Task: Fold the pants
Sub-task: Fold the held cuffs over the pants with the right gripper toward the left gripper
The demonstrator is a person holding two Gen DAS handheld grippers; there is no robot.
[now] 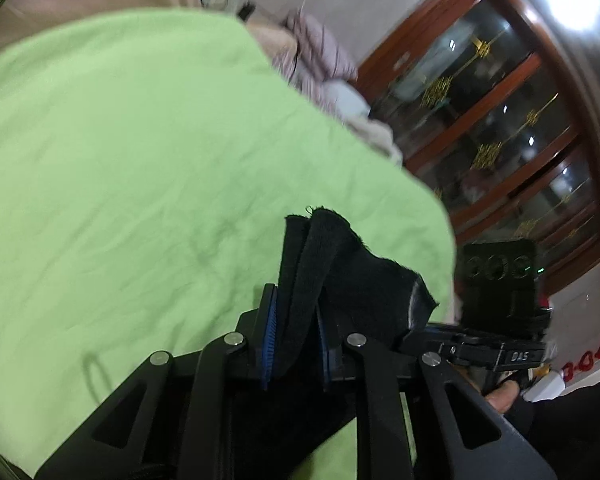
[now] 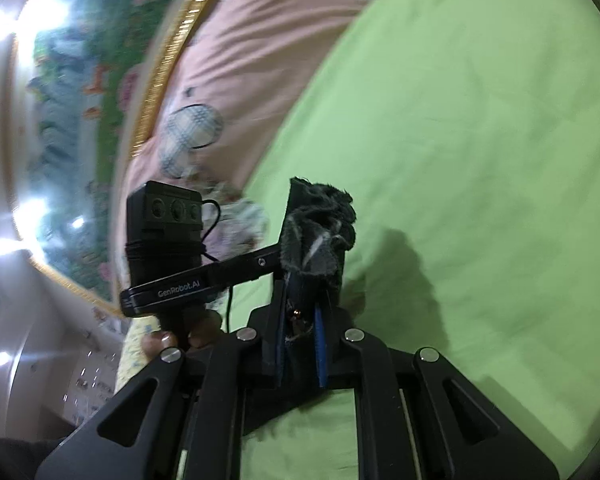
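Black fleecy pants [image 1: 340, 264] are pinched by both the left gripper [image 1: 296, 344] and the right gripper [image 2: 300, 344] above the green sheet [image 1: 140, 160] (lift evenly, keeping the edge taut).

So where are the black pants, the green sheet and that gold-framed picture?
black pants [image 1: 320, 248]: left wrist view, bunched edge sticking up between the fingers.
green sheet [image 2: 480, 128]: right wrist view, bare wrinkled middle.
gold-framed picture [image 2: 168, 64]: right wrist view, gilt frame edge.

light: dim indoor | glare: lamp [image 1: 576, 4], framed picture [image 2: 80, 128] | blur: motion-smeared | edges: fisheye vignette
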